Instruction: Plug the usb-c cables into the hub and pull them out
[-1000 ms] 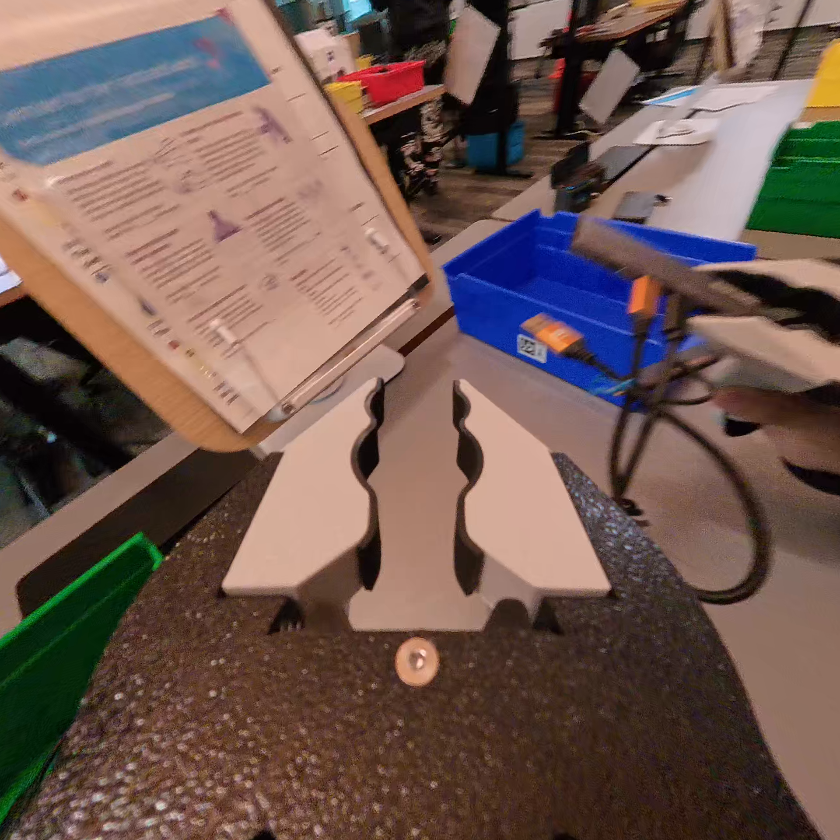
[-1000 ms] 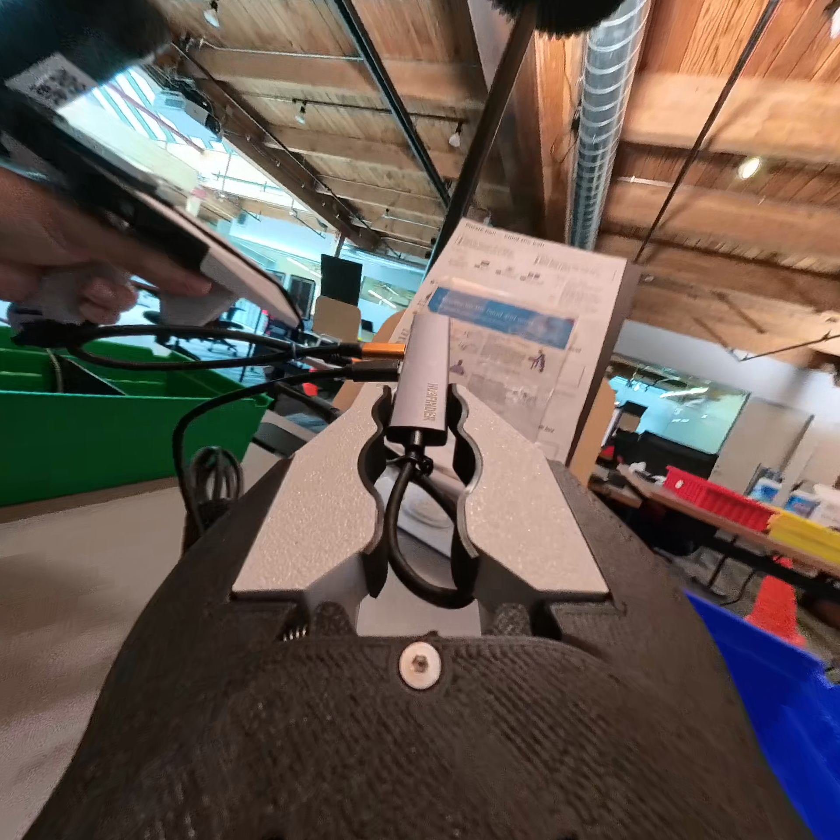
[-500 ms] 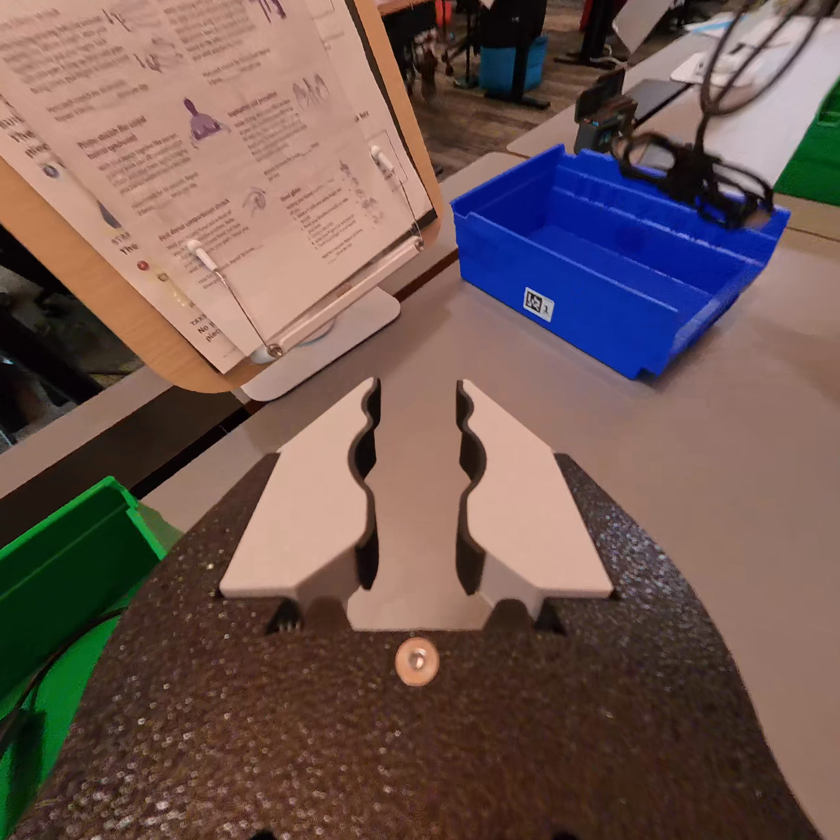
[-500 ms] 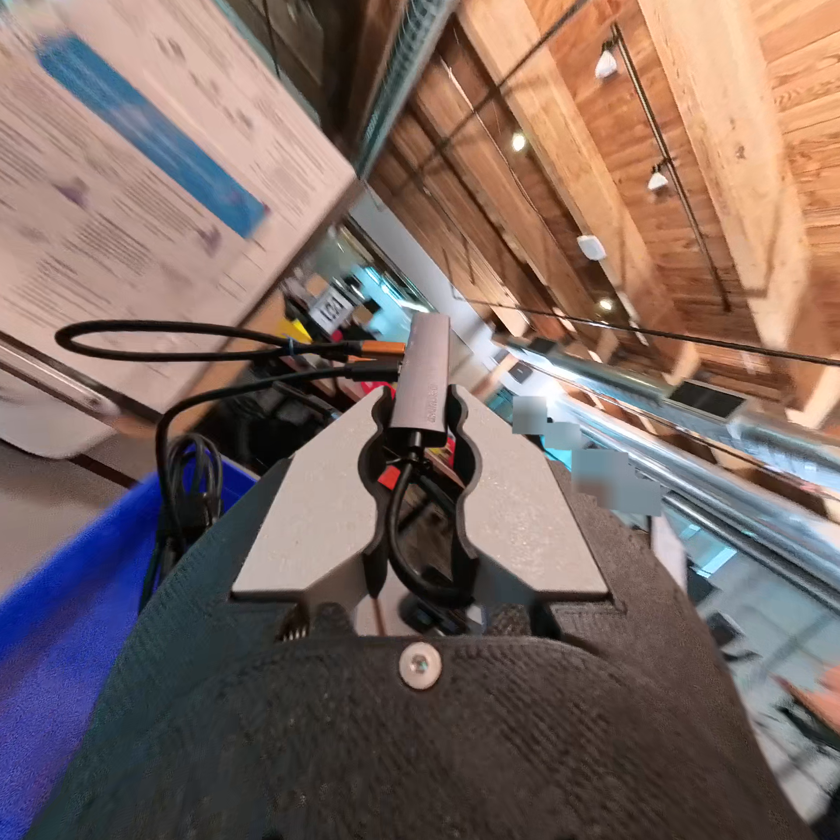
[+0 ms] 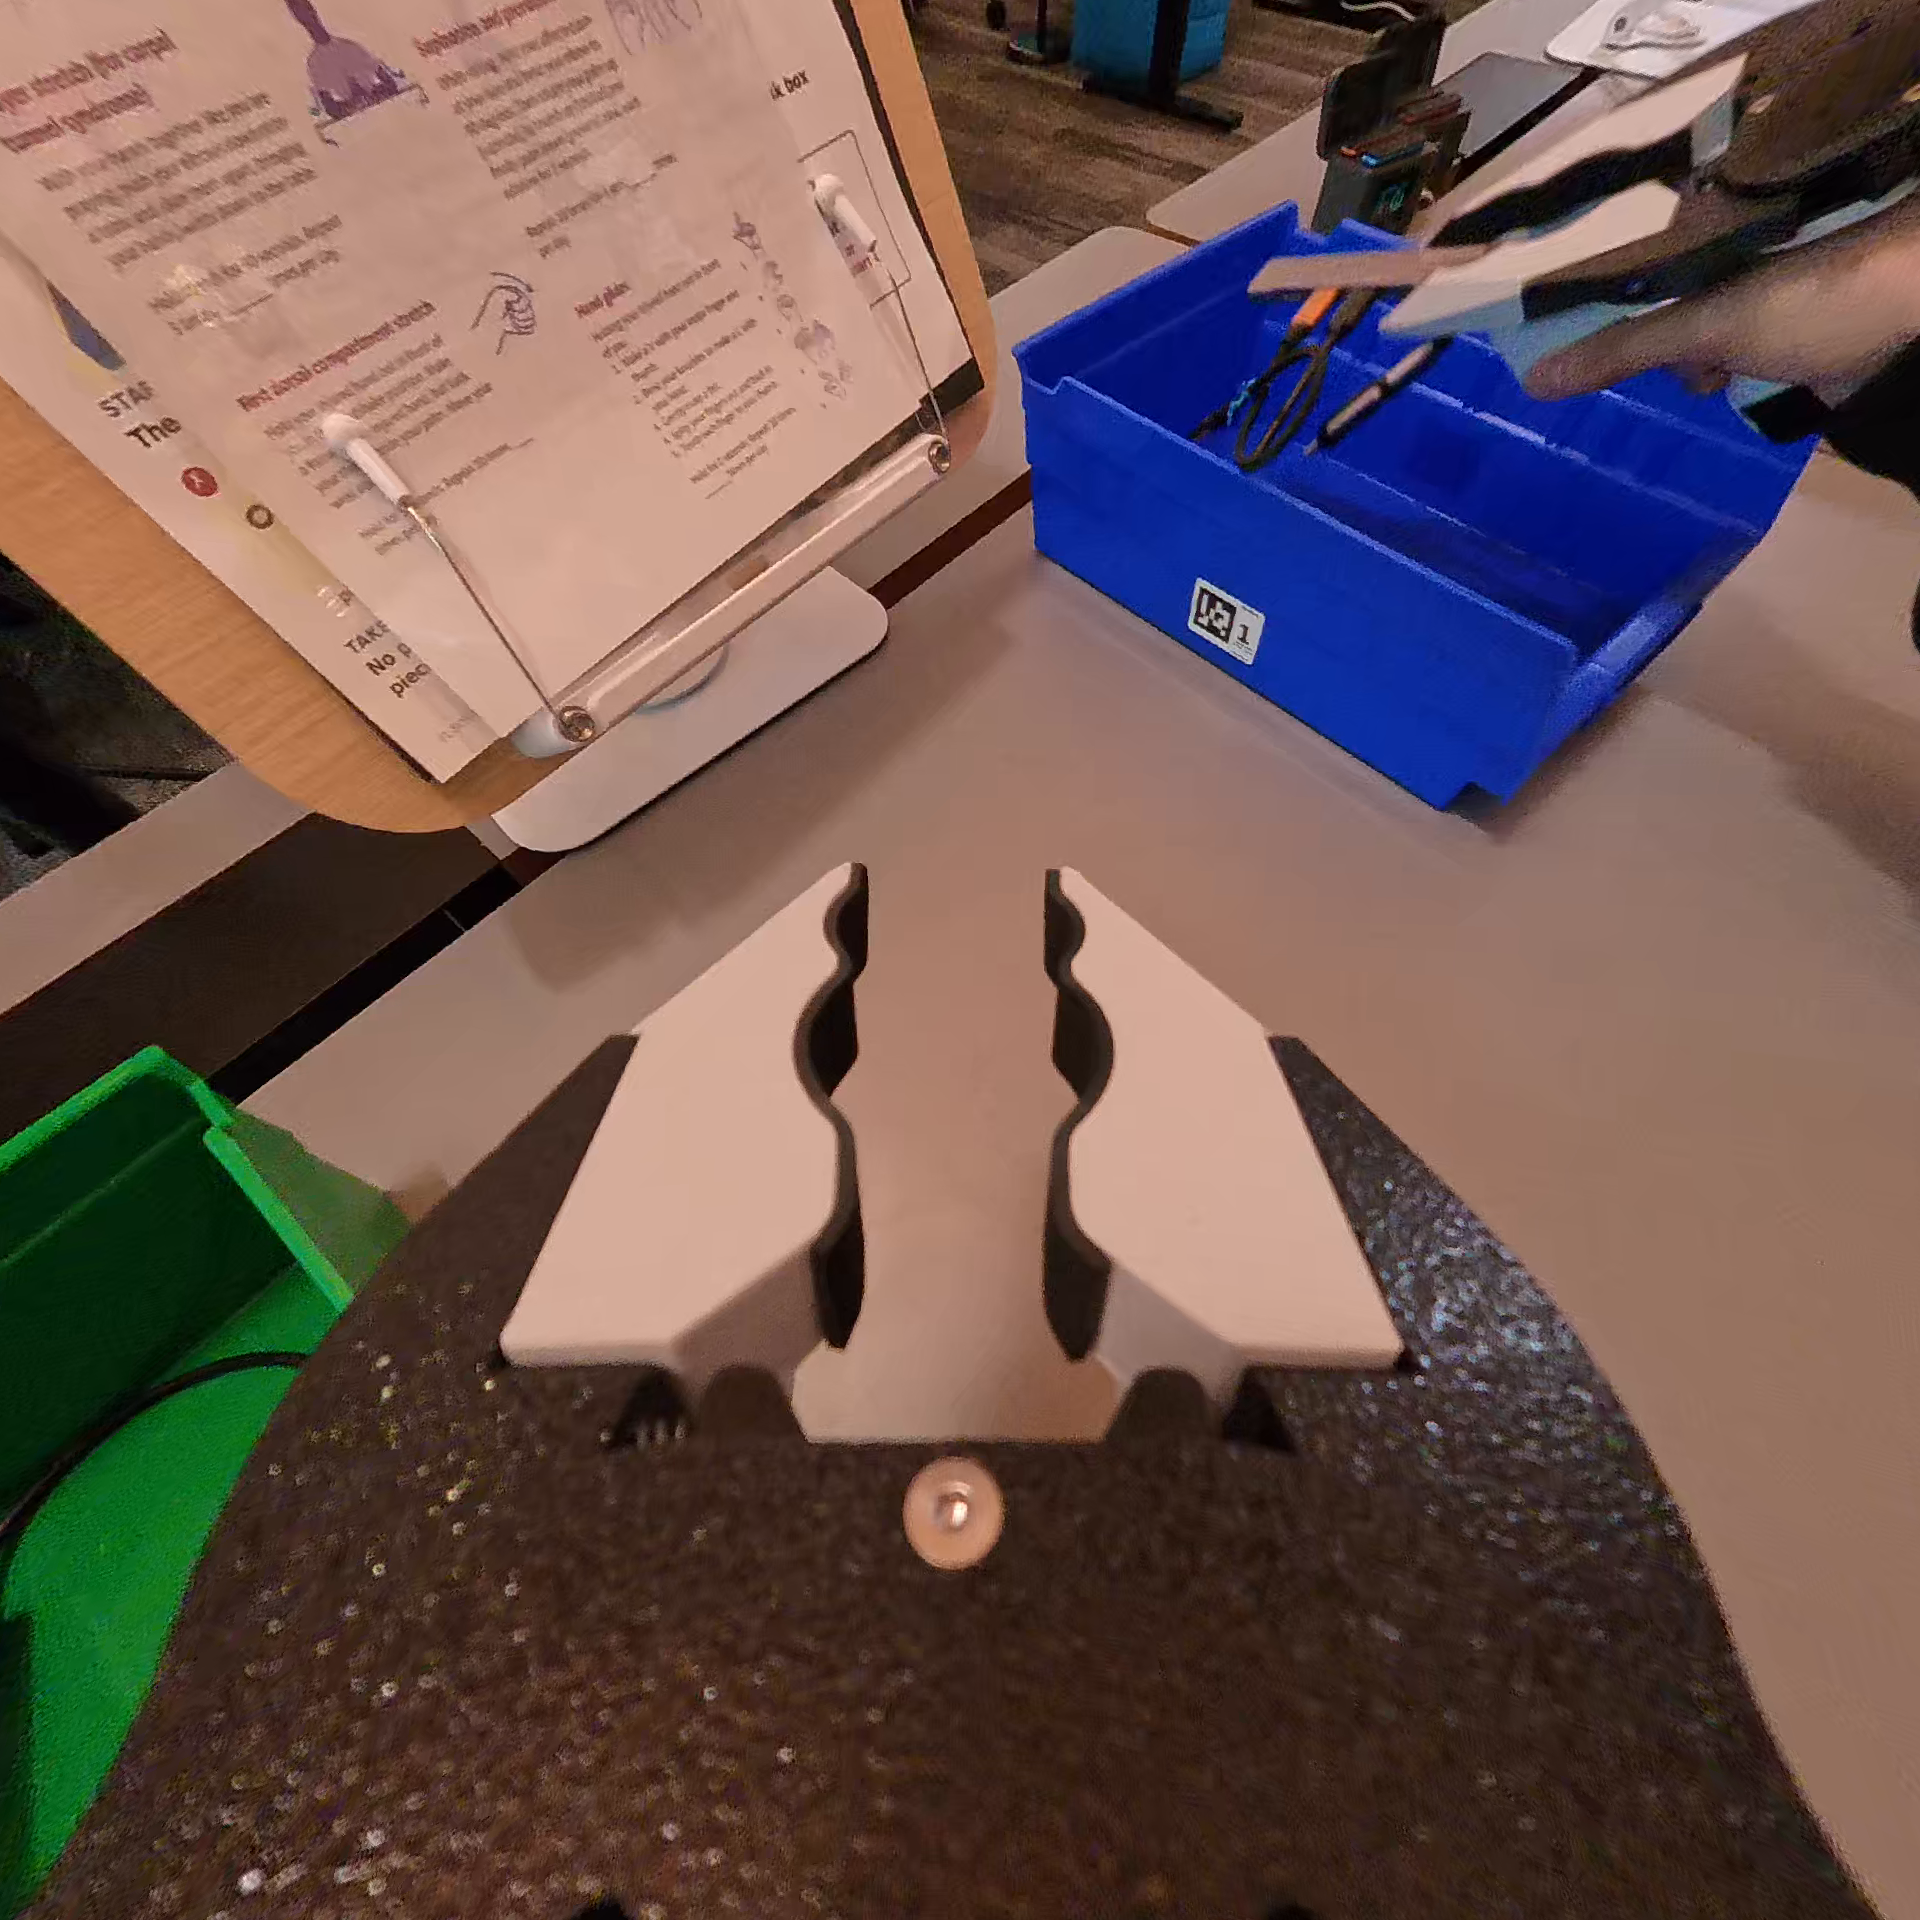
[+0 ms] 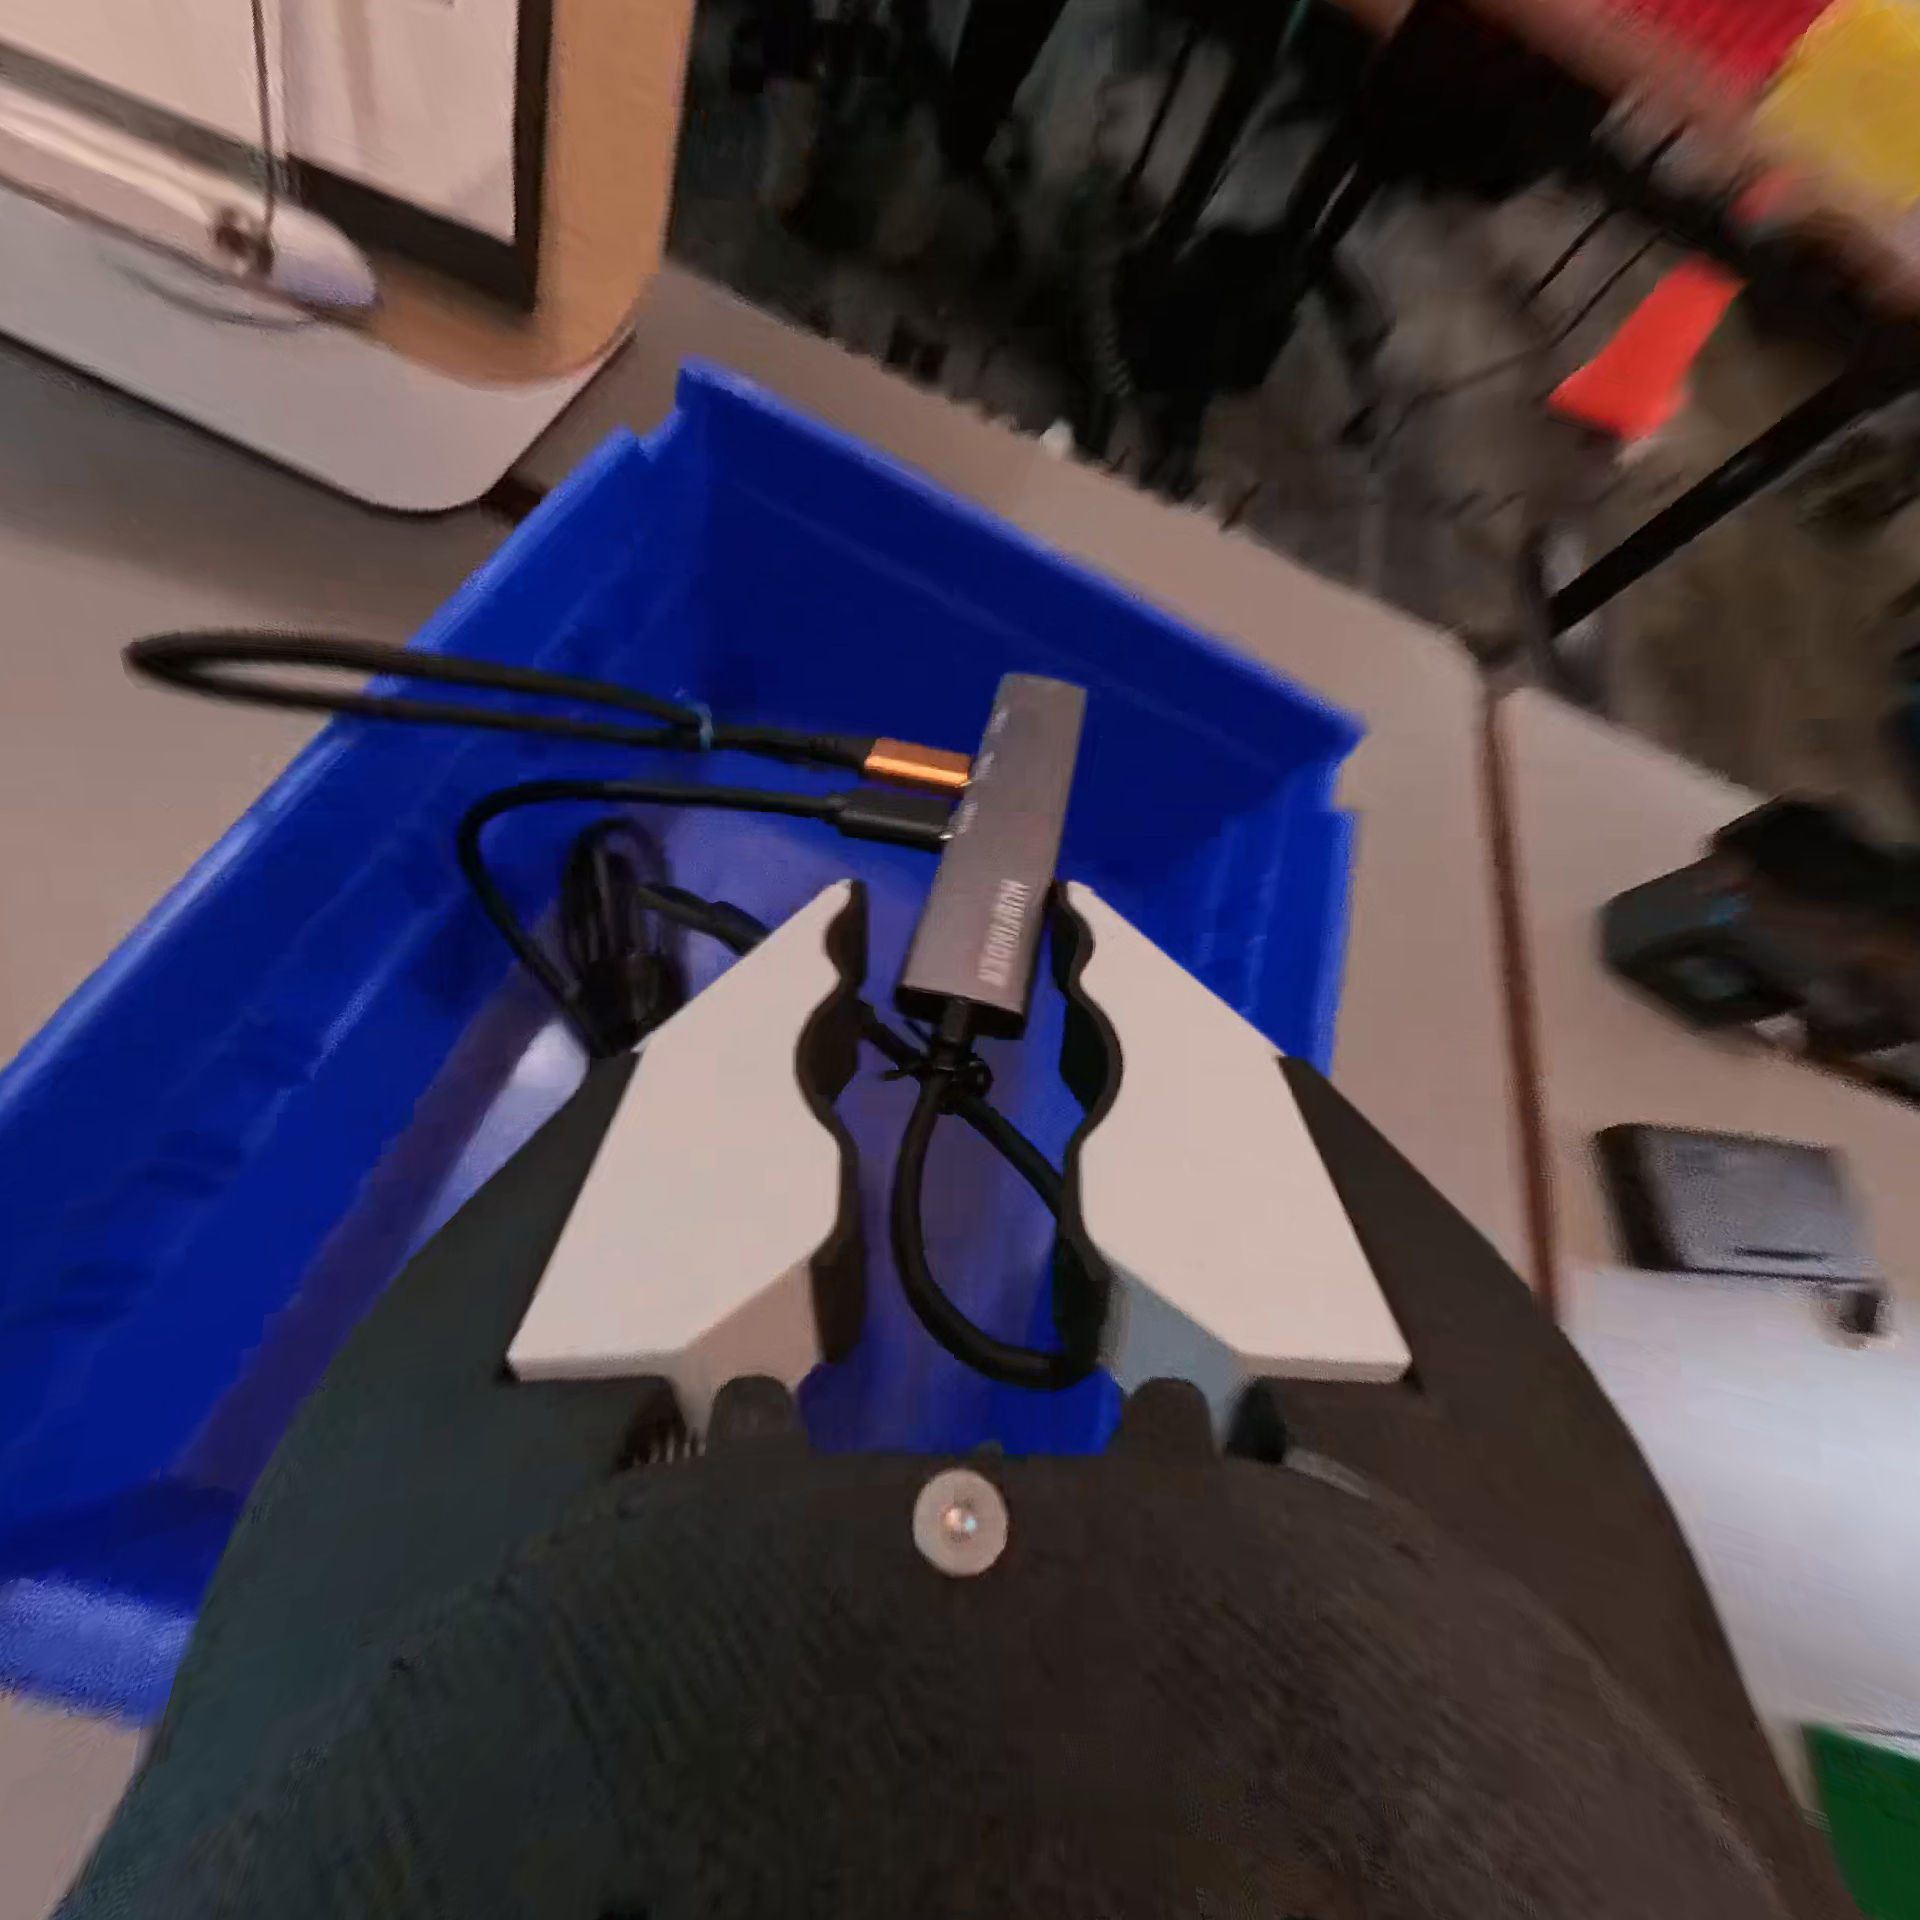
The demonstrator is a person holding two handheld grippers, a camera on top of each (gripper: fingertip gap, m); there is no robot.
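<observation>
My right gripper [image 6: 956,899] hangs over the blue bin [image 6: 260,1039]. Its jaws stand apart, and the grey hub [image 6: 997,831] sits tilted and loose between the fingertips with a gap on its left. An orange-plug cable [image 6: 914,762] and a black-plug cable [image 6: 894,816] are plugged into the hub's left side. The hub's own lead [image 6: 935,1278] loops between the fingers. My left gripper [image 5: 951,894] is open and empty above the table. The left wrist view shows the right gripper [image 5: 1423,270], the hub [image 5: 1330,272] and the cables [image 5: 1273,416] trailing into the bin [image 5: 1351,644].
A document stand [image 5: 468,312] with a printed sheet stands at the back left. A green bin [image 5: 125,1247] is at the near left. Black devices [image 5: 1382,135] sit behind the blue bin, and a dark tablet [image 6: 1745,1205] lies right of it. A hand [image 5: 1714,332] holds the right gripper. The grippers' ends are close to 40 cm from one another.
My right gripper swung from pointing at the ceiling down over the blue bin with the hub, and its jaws widened off the hub. My left gripper tipped down toward the table.
</observation>
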